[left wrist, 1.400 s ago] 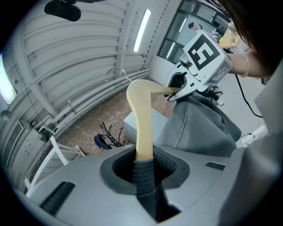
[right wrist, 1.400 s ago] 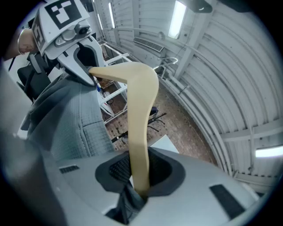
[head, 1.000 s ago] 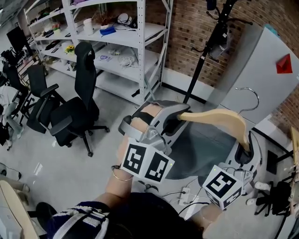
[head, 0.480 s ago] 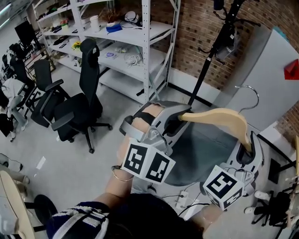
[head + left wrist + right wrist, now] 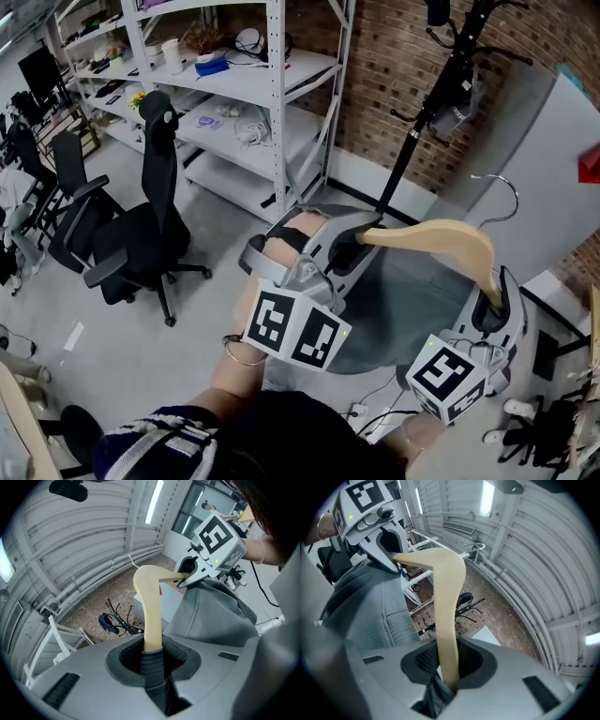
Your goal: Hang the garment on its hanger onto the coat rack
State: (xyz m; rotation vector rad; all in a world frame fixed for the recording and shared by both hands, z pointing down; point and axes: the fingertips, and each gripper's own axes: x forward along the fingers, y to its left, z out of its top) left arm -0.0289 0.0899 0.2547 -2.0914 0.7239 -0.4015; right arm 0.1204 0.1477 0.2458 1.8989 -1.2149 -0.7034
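Note:
A pale wooden hanger (image 5: 441,234) with a metal hook (image 5: 502,192) is held in the air at both ends. My left gripper (image 5: 361,234) is shut on its left end, my right gripper (image 5: 492,300) on its right end. A grey garment (image 5: 412,300) drapes from the hanger between them. In the left gripper view the hanger arm (image 5: 150,606) rises out of the left gripper (image 5: 152,651), with grey cloth pinched alongside it. The right gripper (image 5: 449,672) clamps the other arm (image 5: 445,620) the same way. The black coat rack (image 5: 422,122) stands beyond, at the brick wall.
A dark bag (image 5: 455,94) hangs on the rack. White metal shelving (image 5: 281,84) stands left of it, and black office chairs (image 5: 141,234) are on the floor further left. A grey panel (image 5: 534,169) leans at the right. Cables (image 5: 375,412) lie on the floor below.
Both grippers keep their hold on the hanger. The room has slid in the head view: the nearest office chair now sits further left.

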